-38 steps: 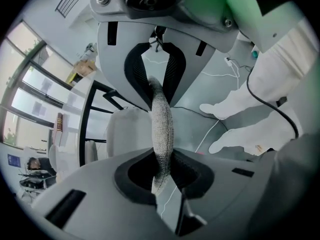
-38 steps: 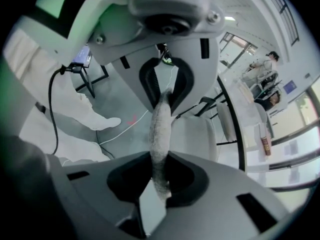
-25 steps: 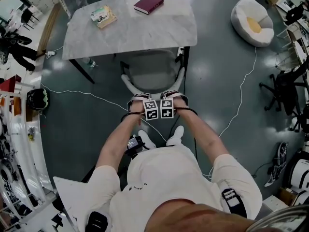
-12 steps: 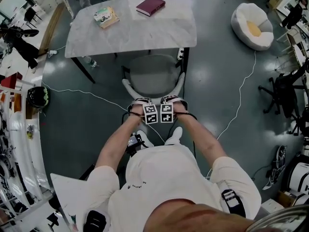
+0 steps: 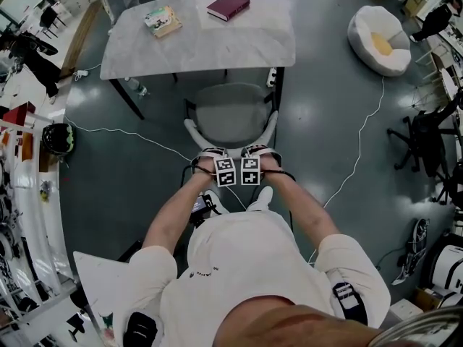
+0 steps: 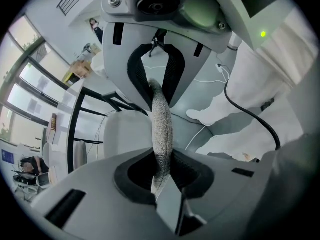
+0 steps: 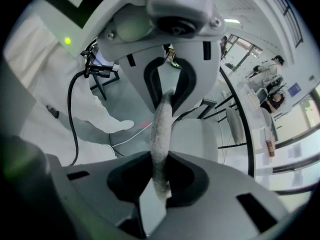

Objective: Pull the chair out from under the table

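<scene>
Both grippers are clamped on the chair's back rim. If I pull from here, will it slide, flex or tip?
The chair probably slides readily: the floor looks smooth and glossy. The back rim is thin and fabric-covered, so it may give slightly in the left gripper and right gripper. Gripped high, it could tip toward you.

A dark red book (image 5: 228,6) and a pale paperback (image 5: 162,21) lie near each other. A white beanbag (image 5: 378,40) sits on the grey floor (image 5: 325,107), a thin cable (image 5: 359,147) nearby.
</scene>
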The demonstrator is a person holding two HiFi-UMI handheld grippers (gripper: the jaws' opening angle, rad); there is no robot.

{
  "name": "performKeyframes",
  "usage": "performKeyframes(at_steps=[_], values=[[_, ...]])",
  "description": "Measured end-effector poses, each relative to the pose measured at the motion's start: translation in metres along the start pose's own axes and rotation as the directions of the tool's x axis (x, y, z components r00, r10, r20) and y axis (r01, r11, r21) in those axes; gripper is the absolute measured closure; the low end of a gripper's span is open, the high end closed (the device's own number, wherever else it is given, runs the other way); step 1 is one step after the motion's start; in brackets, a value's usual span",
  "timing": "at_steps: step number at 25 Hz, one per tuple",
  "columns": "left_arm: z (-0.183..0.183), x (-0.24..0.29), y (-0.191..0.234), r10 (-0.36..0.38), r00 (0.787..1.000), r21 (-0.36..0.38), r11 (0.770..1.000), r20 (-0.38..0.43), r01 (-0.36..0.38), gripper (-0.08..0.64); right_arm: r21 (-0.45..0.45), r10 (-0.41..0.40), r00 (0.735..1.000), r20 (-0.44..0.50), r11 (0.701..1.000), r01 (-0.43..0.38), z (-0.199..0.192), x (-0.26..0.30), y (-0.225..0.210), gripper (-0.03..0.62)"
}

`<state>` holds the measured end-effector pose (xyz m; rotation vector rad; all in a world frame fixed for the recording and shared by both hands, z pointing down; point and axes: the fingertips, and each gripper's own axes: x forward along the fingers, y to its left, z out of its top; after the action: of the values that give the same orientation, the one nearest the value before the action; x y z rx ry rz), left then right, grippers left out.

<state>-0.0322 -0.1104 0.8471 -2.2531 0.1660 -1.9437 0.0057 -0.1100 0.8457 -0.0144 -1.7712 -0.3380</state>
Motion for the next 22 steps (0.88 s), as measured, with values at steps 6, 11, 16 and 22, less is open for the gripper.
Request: performKeyframes(at_steps=[6,11,16,22], values=[[0.003,-0.004,-0.018,-0.002,1.000,-0.004,1.000,0.004,0.002,0.495,0.002,0.003,1.000,0.002,1.000,-0.003,0.004,-0.005,0.018,0.515],[0.006,-0.008,-0.032,-0.005,1.000,-0.008,1.000,0.008,0.005,0.495,0.002,0.006,1.000,-0.002,1.000,-0.006,0.005,-0.010,0.032,0.515],[0.006,-0.012,-0.051,-0.020,1.000,-0.009,1.000,0.013,0.020,0.495,0.006,0.016,1.000,0.004,1.000,-0.016,0.010,-0.013,0.050,0.515],[0.009,-0.017,-0.073,-0.036,0.999,-0.019,0.999,0.031,0.037,0.495,-0.002,0.030,0.999,0.014,1.000,-0.030,0.015,-0.019,0.072,0.515]])
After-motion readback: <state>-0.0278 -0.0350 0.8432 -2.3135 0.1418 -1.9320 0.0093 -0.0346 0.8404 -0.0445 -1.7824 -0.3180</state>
